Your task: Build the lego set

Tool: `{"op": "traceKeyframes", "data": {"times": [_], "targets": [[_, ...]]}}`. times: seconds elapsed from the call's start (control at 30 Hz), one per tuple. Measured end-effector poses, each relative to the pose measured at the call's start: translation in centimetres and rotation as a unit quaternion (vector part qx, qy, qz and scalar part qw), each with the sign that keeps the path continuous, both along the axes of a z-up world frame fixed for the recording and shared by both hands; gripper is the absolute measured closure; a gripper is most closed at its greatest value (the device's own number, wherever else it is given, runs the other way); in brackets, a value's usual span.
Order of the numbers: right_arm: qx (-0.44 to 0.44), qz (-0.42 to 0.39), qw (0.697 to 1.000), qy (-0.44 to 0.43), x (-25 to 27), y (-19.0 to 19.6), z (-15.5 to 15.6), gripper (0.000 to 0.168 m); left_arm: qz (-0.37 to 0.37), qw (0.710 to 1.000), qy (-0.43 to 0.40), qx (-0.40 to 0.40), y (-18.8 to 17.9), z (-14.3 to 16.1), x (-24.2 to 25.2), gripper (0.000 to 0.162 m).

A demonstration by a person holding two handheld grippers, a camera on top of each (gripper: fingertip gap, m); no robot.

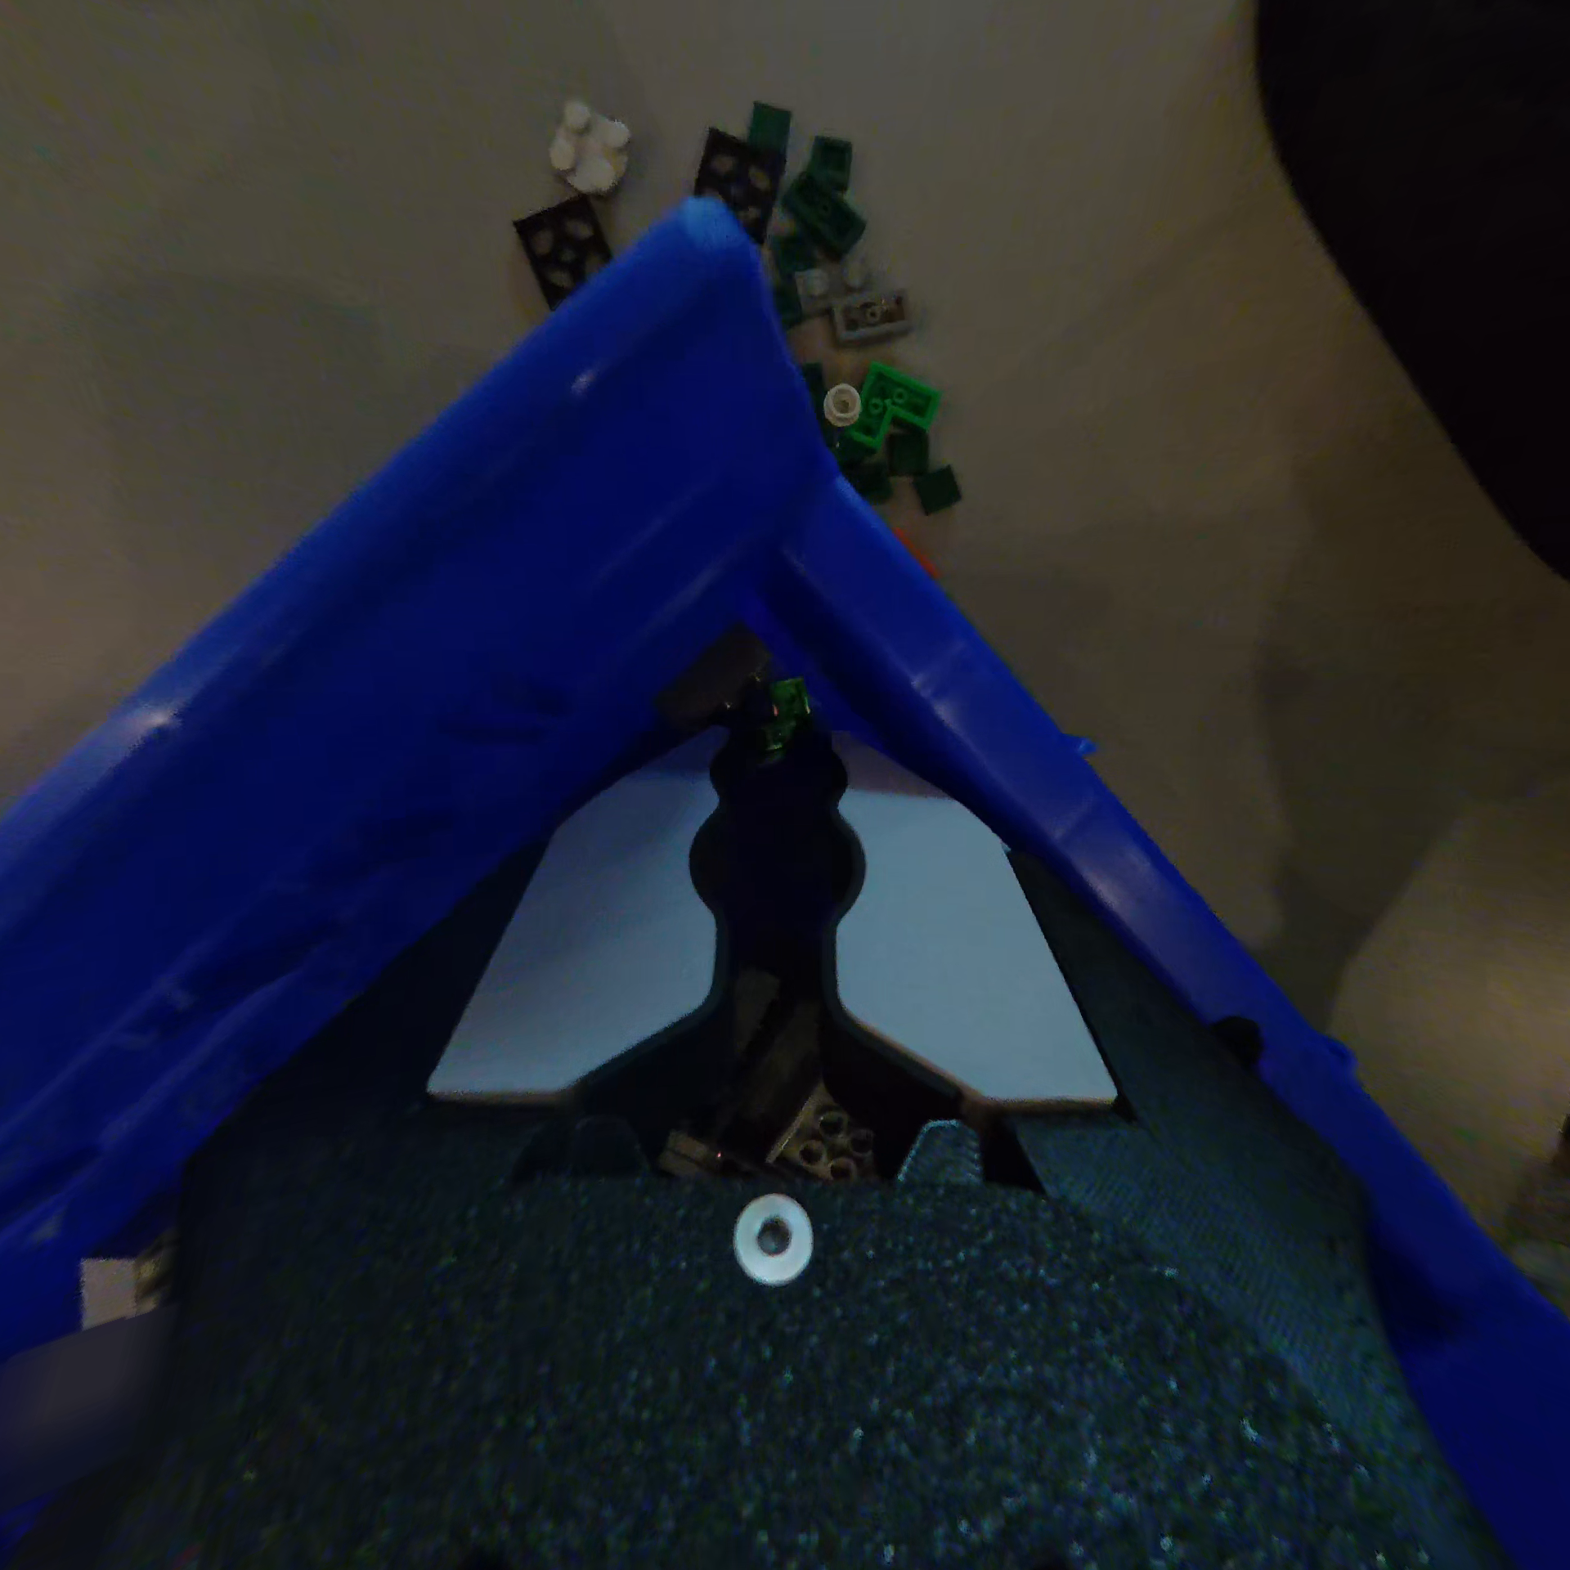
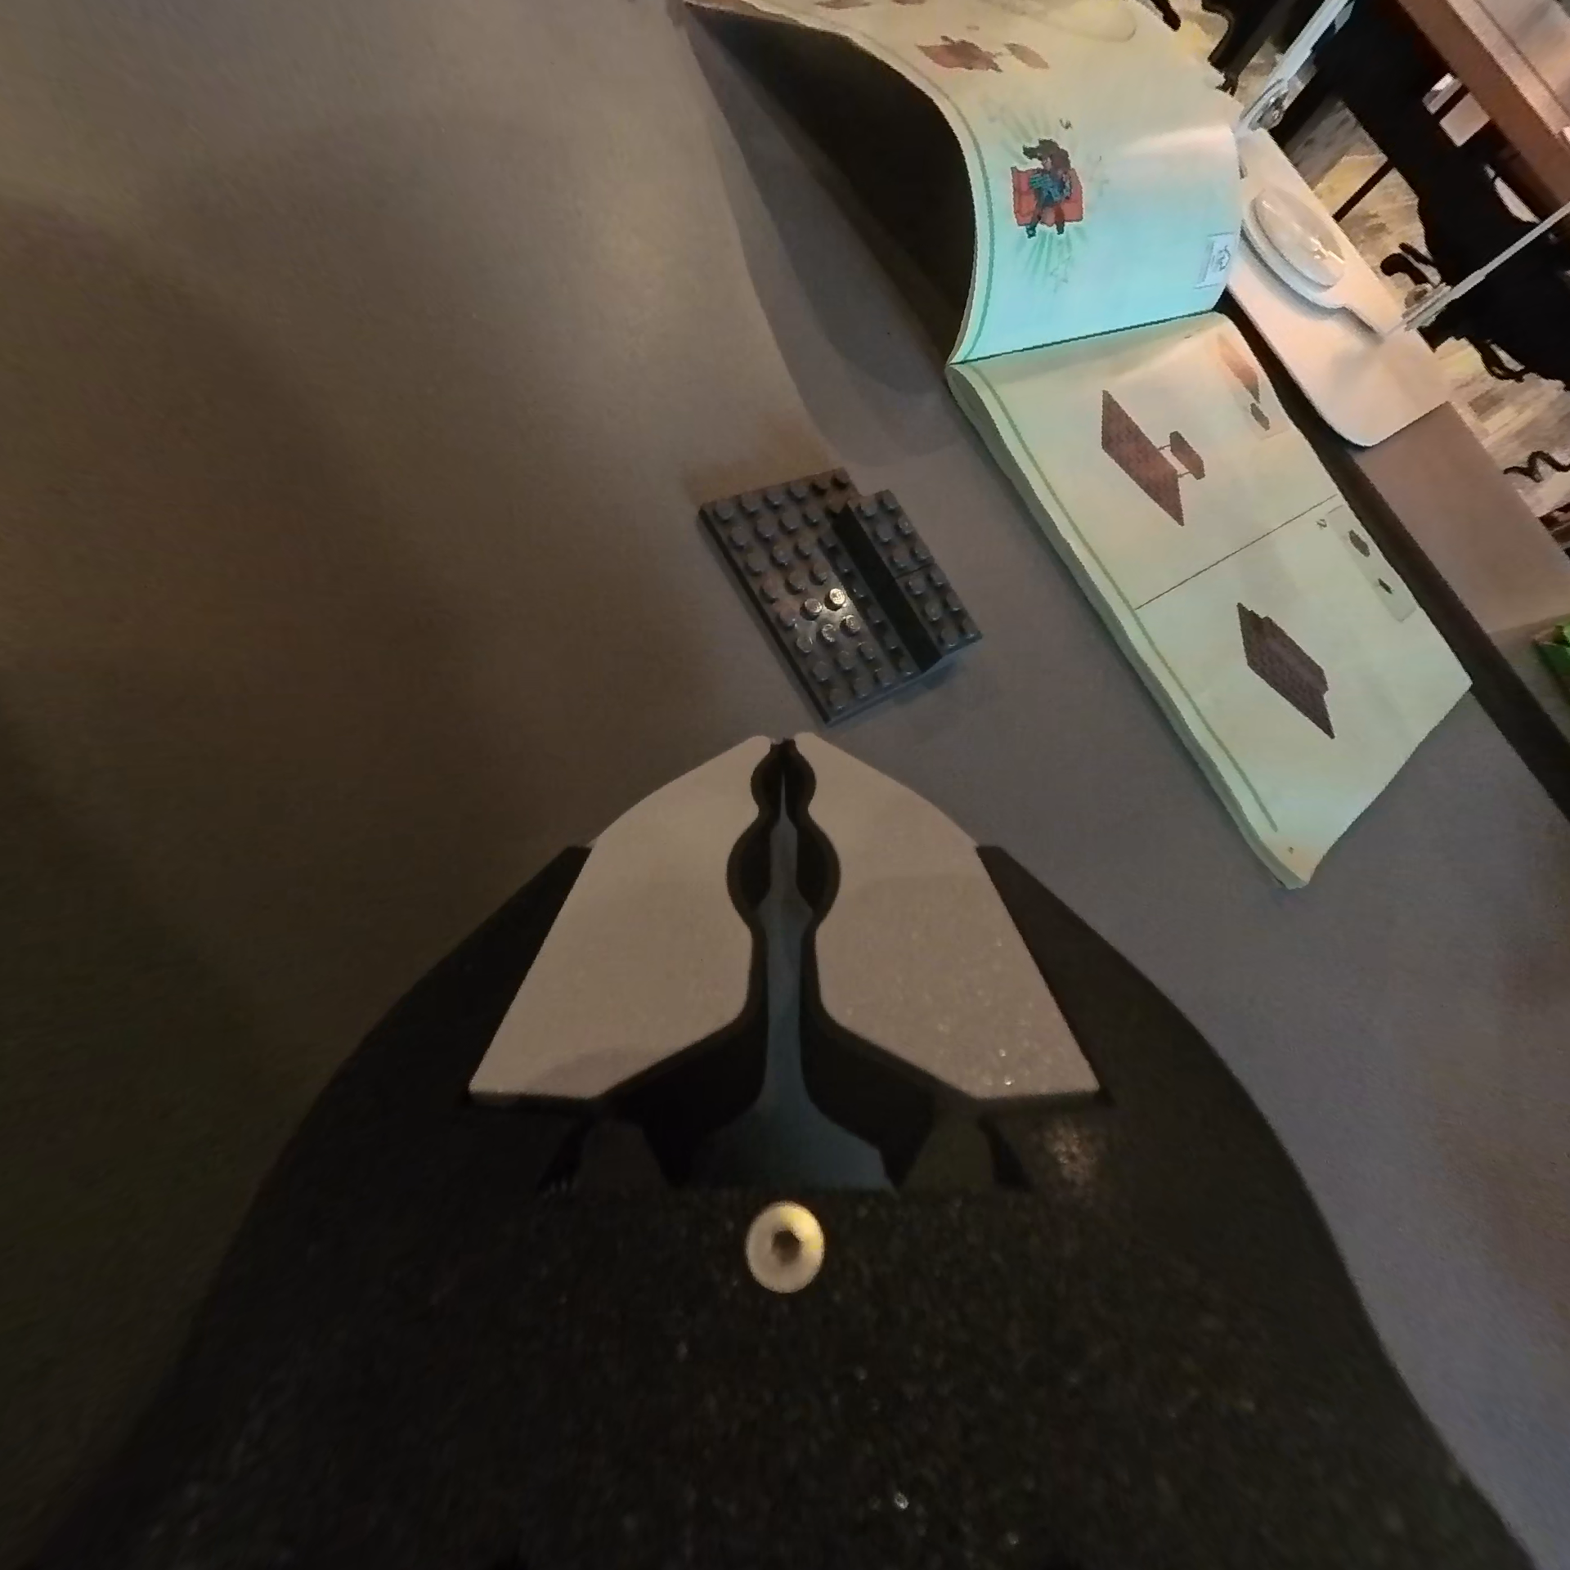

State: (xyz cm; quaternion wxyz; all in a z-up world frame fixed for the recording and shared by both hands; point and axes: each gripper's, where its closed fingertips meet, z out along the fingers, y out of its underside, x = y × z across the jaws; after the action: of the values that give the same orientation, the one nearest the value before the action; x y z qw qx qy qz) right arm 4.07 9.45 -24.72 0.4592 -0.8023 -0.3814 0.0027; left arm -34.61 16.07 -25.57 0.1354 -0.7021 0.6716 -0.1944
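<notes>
Beige tabletop (image 1: 255, 212) is filling the top of the left wrist view, with loose green pieces (image 1: 892, 408), two black plates (image 1: 561, 246) and a white round piece (image 1: 590, 144) lying scattered at upper centre. I am reaching my left gripper (image 1: 777, 722) into a corner of a blue bin (image 1: 425, 595), its tips clenching a small green piece (image 1: 786, 709).

Grey tabletop (image 2: 340, 425) is filling the right wrist view. My right gripper (image 2: 783, 748) is hovering with its tips pressed together, gripping nothing. A dark studded baseplate (image 2: 790, 595) is lying just above the tips at centre frame, and an open instruction booklet (image 2: 1189, 510) is lying at upper right.
</notes>
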Motion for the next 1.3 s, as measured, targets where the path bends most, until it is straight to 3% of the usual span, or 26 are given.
{"op": "traceKeyframes", "data": {"times": [0.03,0.23,0.5,0.6,0.73,0.9,1.0,1.2,1.3], "targets": [[0.0,0.0,1.0,0.001,0.0,0.0,0.0,0.168,-0.001,1.0,0.003,0.007,0.0,0.0,0.0,0.144],[0.002,0.002,1.0,0.003,0.0,0.0,0.1,0.168,0.001,1.0,-0.003,0.028,0.3,0.9,-0.9,0.145],[0.003,0.002,1.0,0.004,0.0,0.0,0.2,0.168,0.072,0.979,-0.192,-0.014,0.4,7.5,-1.1,0.145],[0.004,0.003,1.0,0.005,-0.1,-0.1,0.2,0.168,0.08,0.972,-0.22,-0.012,0.1,8.7,-1.2,0.145],[0.007,0.004,1.0,0.006,-0.1,-0.1,0.3,0.168,0.089,0.981,-0.171,0.022,0.5,7.7,-2.3,0.145],[0.007,0.004,1.0,0.007,-0.1,-0.1,0.3,0.168,0.115,0.989,-0.044,0.087,2.2,5.2,-5.4,0.143],[0.006,0.004,1.0,0.004,-0.1,-0.1,0.2,0.168,0.13,0.986,-0.006,0.105,2.8,4.3,-6.6,0.121],[0.002,0.004,1.0,0.0,-0.1,-0.1,0.1,0.168,0.06,0.997,-0.037,0.039,-1.4,4.2,-3.7,0.121],[0.001,0.004,1.0,-0.001,-0.1,-0.1,0.0,0.168,0.014,1.0,0.001,0.019,-3.0,2.6,-3.7,0.126]]}}
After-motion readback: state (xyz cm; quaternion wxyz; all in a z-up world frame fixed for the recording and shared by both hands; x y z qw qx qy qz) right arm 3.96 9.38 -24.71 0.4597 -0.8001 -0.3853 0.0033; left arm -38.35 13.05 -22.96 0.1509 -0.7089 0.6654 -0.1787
